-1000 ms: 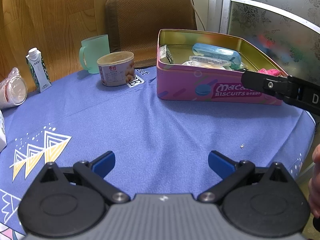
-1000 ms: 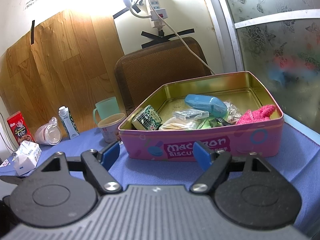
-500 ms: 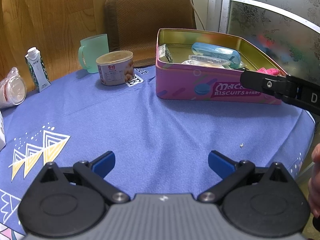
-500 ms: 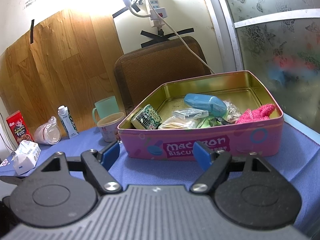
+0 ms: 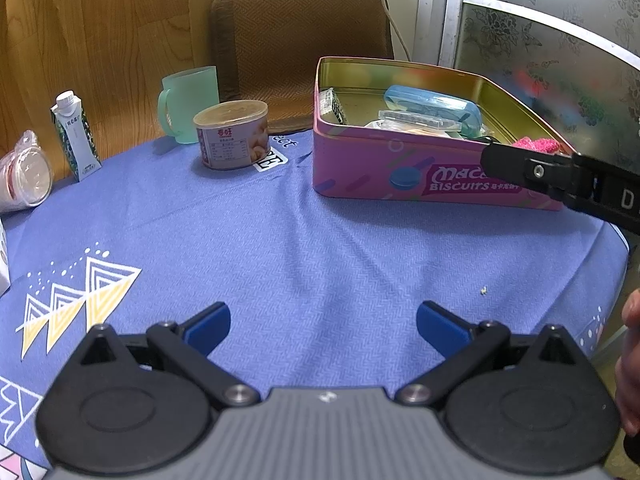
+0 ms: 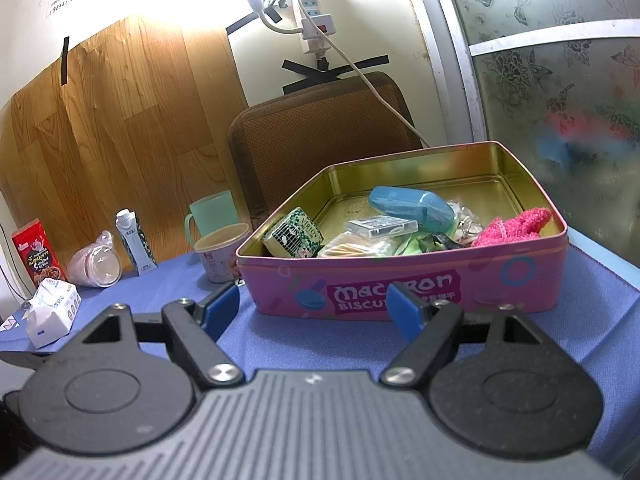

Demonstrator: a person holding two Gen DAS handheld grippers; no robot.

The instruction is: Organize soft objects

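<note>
A pink macaron biscuit tin [image 6: 404, 280] stands open at the far right of the blue tablecloth; it also shows in the left wrist view [image 5: 360, 168]. Inside lie a fuzzy pink soft cloth [image 6: 512, 226] at the right end, a blue case [image 6: 412, 206], a clear flat box [image 6: 380, 226], a green patterned packet [image 6: 294, 238] and wrapped items. My right gripper [image 6: 314, 306] is open and empty, just in front of the tin. My left gripper [image 5: 322, 324] is open and empty over bare cloth, well short of the tin.
A round can [image 5: 232, 134], a green mug [image 5: 190, 104], a milk carton [image 5: 76, 136] and stacked plastic cups [image 5: 24, 172] stand at the back left. A tissue pack [image 6: 50, 312] and red box [image 6: 34, 256] sit further left. A brown chair [image 5: 300, 48] stands behind the table.
Both views shifted only very slightly; the tin sits a touch further left in the frames. Both grippers stay open and empty.
</note>
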